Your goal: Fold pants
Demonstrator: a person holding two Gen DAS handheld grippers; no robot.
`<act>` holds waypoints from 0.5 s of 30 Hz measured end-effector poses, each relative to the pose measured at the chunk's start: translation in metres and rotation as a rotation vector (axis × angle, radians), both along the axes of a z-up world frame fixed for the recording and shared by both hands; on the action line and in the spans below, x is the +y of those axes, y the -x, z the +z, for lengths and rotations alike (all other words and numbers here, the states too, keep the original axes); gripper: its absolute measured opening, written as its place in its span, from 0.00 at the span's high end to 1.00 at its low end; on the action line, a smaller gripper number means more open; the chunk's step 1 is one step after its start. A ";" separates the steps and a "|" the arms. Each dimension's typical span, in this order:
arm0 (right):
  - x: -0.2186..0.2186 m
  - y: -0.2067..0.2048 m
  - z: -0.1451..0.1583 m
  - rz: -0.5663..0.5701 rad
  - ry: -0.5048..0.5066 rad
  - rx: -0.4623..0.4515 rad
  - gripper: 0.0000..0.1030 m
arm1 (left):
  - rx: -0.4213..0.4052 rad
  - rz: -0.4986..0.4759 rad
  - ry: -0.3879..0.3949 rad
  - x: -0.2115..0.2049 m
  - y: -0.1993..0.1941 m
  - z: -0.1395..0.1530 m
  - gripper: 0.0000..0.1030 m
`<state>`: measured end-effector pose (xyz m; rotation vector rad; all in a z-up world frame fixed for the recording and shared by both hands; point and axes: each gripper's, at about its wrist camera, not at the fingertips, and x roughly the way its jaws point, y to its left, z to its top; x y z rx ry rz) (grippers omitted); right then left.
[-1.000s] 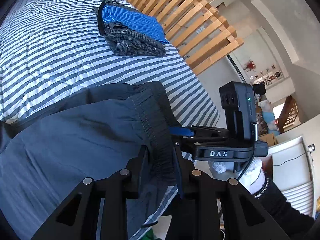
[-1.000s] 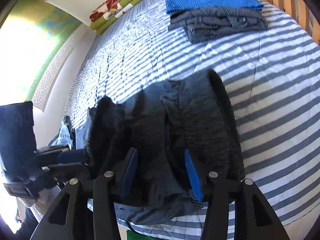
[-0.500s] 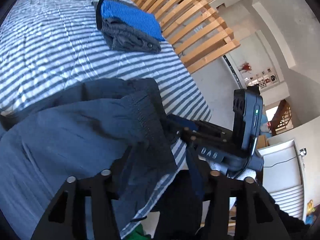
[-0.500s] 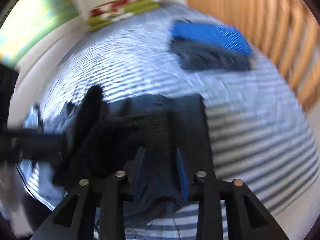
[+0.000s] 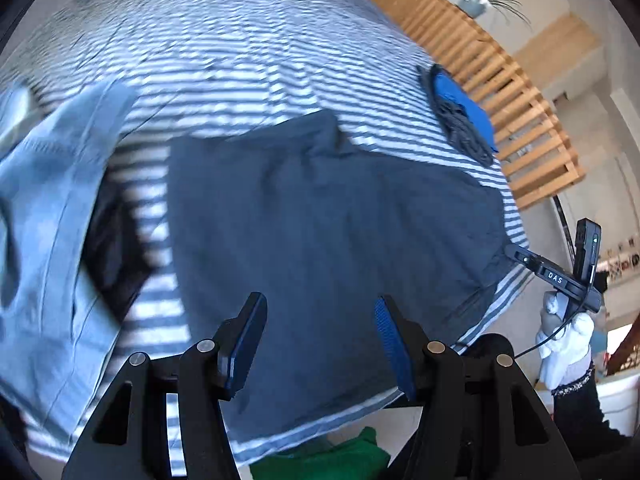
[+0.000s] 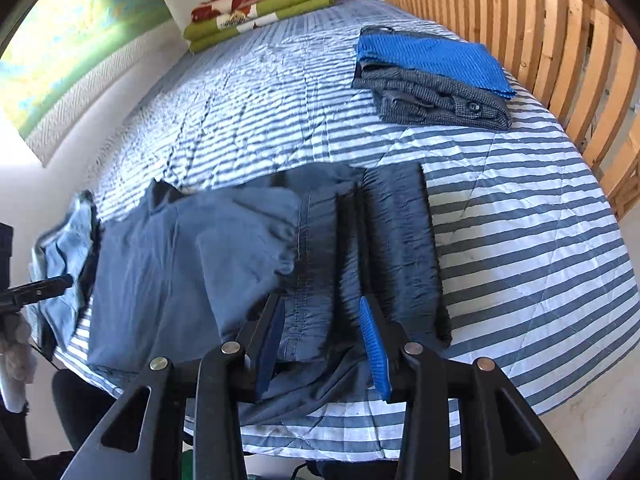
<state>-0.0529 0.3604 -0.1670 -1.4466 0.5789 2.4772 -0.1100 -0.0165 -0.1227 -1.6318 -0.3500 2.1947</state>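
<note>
Dark blue pants (image 5: 320, 216) spread flat on striped bed (image 5: 224, 52), near front edge; elastic waistband (image 6: 400, 240) at right end, legs running left. Seen from right wrist view: same pants (image 6: 192, 276) partly folded, one layer lying over another.

Left tongs (image 5: 318, 340) above pants, well left of waistband; stood wide, nothing between pads, no contact with cloth visible. Left view blurred.

Right tongs (image 6: 324, 344) over pants beside waistband; jaws opening, cloth lying between pads (image 6: 374, 344), pads not seen pressing on it.

Light blue garment (image 5: 48, 208) left of pants, partly hanging off bed edge. Folded pile (image 6: 432, 80) right of pants and further back on bed, blue piece on top of grey one, close to wooden slat frame (image 6: 540, 24). Folded red and green blankets (image 6: 260, 4) at far end of bed, against wall. Green cloth (image 5: 332, 456) below front edge of bed.

Gloved hand (image 5: 568, 340) holding right tongs, right of pants.
</note>
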 end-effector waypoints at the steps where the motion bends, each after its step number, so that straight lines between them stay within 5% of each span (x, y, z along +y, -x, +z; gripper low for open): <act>1: -0.004 0.004 -0.006 0.004 -0.008 -0.025 0.65 | -0.020 0.025 0.018 -0.014 -0.008 -0.010 0.42; 6: -0.004 0.013 -0.023 -0.038 -0.073 -0.082 0.65 | -0.095 0.122 0.059 -0.054 -0.029 -0.052 0.42; 10: 0.010 0.003 -0.016 -0.117 -0.041 -0.076 0.61 | -0.149 0.111 -0.041 -0.057 -0.039 -0.082 0.45; 12: 0.017 0.003 -0.019 -0.141 -0.003 -0.082 0.60 | -0.143 0.095 -0.111 -0.052 -0.041 -0.088 0.87; 13: 0.020 0.003 -0.021 -0.144 0.027 -0.086 0.59 | -0.133 0.094 -0.118 -0.050 -0.041 -0.090 0.98; 15: 0.021 0.006 -0.026 -0.140 0.077 -0.091 0.59 | -0.095 0.086 -0.112 -0.048 -0.042 -0.082 0.98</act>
